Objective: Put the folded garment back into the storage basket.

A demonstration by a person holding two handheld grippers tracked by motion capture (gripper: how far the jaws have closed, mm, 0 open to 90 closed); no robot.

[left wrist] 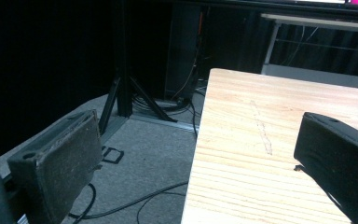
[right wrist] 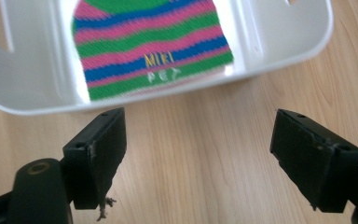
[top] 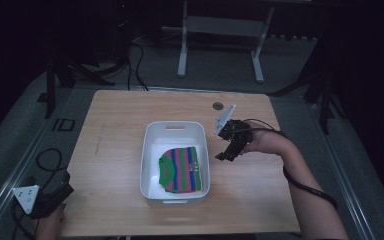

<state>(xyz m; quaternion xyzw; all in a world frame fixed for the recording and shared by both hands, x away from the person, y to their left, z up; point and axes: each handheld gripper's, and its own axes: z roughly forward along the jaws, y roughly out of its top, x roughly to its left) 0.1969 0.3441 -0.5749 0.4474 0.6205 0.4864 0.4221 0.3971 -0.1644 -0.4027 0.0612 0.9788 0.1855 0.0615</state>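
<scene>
Both grippers empty, fingers spread: right gripper (right wrist: pixel 198 154) | folded striped knit garment (top: pixel 181 169) ahead of its fingers, already in white plastic bin (top: pixel 149 150) | left gripper (left wrist: pixel 191 168) idle at wooden tabletop (top: pixel 110 130) edge | placing looks done.

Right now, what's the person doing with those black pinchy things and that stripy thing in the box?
A person sits at a wooden table with a gripper in each hand. A folded striped knit garment, pink, green and blue, lies inside a white bin in the middle of the table. The right gripper hovers beside the bin, jaws open and holding nothing. The left gripper waits at the table's near left corner, also open and holding nothing.
</scene>
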